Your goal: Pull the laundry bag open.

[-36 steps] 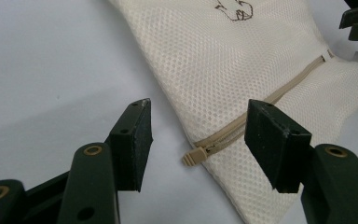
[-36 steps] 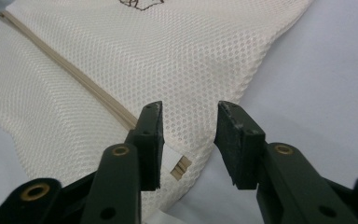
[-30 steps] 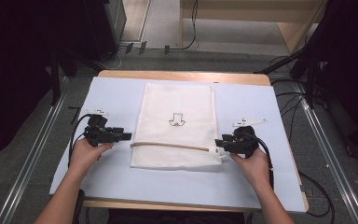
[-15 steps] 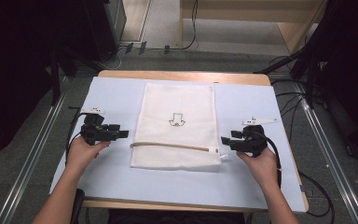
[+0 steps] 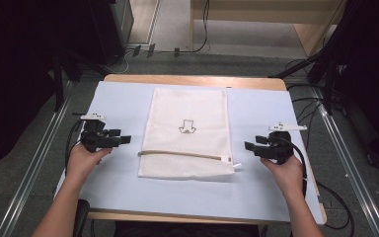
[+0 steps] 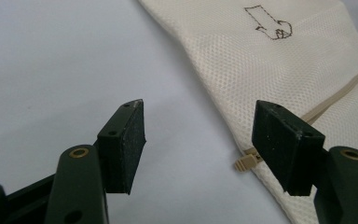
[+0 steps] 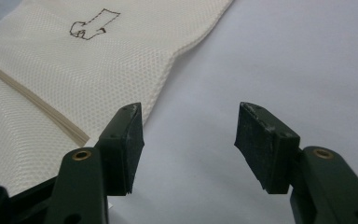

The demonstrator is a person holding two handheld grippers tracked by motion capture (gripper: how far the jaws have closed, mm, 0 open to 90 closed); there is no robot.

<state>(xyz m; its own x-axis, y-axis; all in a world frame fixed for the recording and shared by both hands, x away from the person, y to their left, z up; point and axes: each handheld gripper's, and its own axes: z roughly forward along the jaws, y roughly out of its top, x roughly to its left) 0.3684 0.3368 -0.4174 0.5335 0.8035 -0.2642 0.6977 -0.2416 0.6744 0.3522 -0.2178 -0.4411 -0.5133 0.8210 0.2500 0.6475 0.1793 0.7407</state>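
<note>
Even overhead light keeps the surface (image 5: 256, 118) bright with faint shadows; the room beyond its far corners falls black, and close claw views blur softly

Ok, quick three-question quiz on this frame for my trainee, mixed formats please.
1. True or false: the left tool is shut on the mesh bag.
2. Which colour is the zip across the bag? A) tan B) red C) blue
3. Fill in: the right tool has its jaws ____.

Key: 1 false, it is open and apart from the bag, over the mat. 2 A. 3 open.
</note>
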